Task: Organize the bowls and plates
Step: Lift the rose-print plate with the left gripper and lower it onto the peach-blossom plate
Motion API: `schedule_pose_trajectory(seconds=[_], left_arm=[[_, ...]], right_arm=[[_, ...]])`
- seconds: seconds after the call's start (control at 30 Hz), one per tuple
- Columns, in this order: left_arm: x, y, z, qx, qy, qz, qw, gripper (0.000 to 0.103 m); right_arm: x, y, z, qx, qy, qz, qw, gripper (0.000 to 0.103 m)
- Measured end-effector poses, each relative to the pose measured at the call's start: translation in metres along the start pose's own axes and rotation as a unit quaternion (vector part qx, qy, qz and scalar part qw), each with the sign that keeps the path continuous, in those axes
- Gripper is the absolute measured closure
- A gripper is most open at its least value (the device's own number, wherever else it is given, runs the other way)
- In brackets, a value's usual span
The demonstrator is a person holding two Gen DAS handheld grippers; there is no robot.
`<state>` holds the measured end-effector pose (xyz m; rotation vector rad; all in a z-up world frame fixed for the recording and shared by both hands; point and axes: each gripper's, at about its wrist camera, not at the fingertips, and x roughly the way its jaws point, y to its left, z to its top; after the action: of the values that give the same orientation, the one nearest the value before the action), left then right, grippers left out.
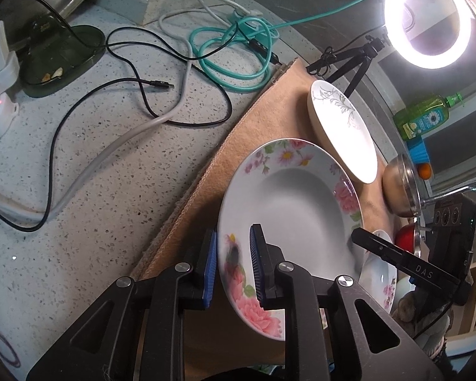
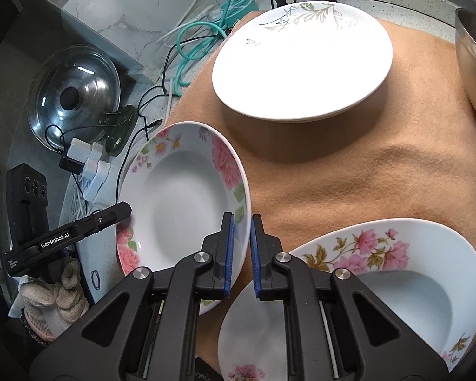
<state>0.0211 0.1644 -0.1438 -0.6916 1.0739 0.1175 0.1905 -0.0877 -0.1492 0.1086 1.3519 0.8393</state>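
Observation:
A deep white plate with pink flowers [image 1: 288, 209] [image 2: 181, 197] is held above the tan cloth [image 1: 269, 120] [image 2: 349, 174], tilted. My left gripper [image 1: 233, 265] is shut on its rim, and so is my right gripper [image 2: 241, 254] on the opposite edge. The right gripper also shows in the left wrist view [image 1: 396, 254], the left one in the right wrist view [image 2: 79, 231]. A white plate with grey leaf print [image 1: 342, 133] [image 2: 301, 60] lies on the cloth. Another floral deep plate [image 2: 396, 279] [image 1: 380, 273] lies below my right gripper.
Black, white and teal cables [image 1: 174, 73] lie on the speckled counter [image 1: 95, 174]. A ring light [image 1: 428, 19] on a tripod stands at the back. A steel bowl [image 1: 399, 187] [image 2: 472, 63], a green soap bottle [image 1: 425, 114] and a glass pot lid [image 2: 76, 95] are nearby.

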Motion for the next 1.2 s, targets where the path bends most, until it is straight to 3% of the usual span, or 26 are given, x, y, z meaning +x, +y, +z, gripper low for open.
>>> schedule_pose_trajectory(seconds=[0.6,1.2], left_arm=[[-0.016,-0.05,-0.003,0.051,-0.014,-0.034,0.998,0.085],[0.011,-0.117,-0.031,0.136,0.035,-0.07,0.9875,0.085]], right_arm=[[-0.058,-0.016,-0.027,0.033,-0.037,0.008,0.999,0.093],[-0.114,-0.072,-0.088,0.111,-0.073,-0.027,0.991,0.093]])
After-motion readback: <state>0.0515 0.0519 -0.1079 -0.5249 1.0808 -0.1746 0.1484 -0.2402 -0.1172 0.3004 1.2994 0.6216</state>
